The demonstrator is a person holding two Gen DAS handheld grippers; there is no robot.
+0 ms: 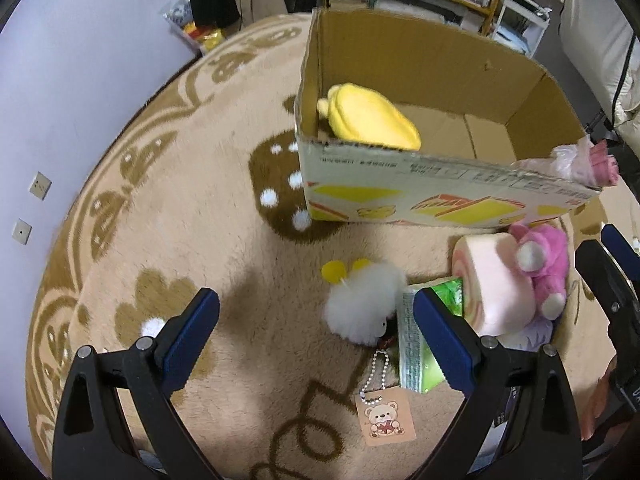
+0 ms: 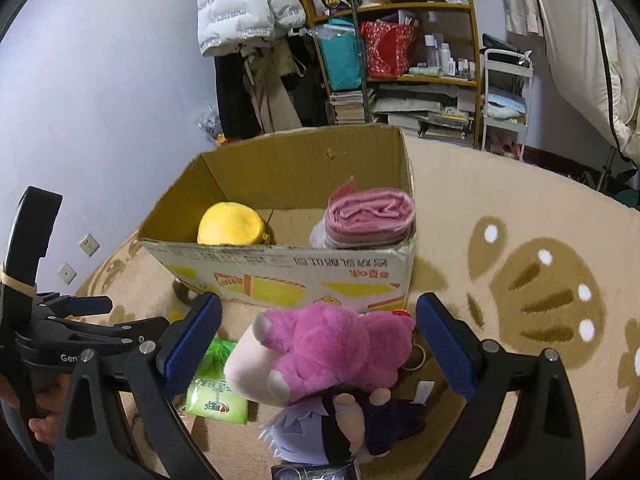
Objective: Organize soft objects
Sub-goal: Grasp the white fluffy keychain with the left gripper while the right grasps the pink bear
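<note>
An open cardboard box (image 1: 440,64) (image 2: 280,272) stands on the rug, holding a yellow plush (image 1: 372,116) (image 2: 230,224) and a rolled pink towel (image 2: 368,216) (image 1: 600,164). In front of it lie a white fluffy toy (image 1: 360,304) with a bear tag (image 1: 386,422), a green tissue pack (image 1: 416,344) (image 2: 212,384), a pink roll cushion (image 1: 488,280), a pink plush (image 1: 544,264) (image 2: 332,344) and a purple-haired doll (image 2: 332,428). My left gripper (image 1: 316,320) is open above the rug by the white toy. My right gripper (image 2: 320,328) is open over the pink plush.
A beige round rug (image 1: 180,220) with brown patterns covers the floor. A wall (image 1: 80,60) with sockets runs on the left. Cluttered shelves (image 2: 400,60), hanging coats (image 2: 248,4) and a white cart (image 2: 506,100) stand behind the box. A hand (image 2: 44,428) grips the left tool.
</note>
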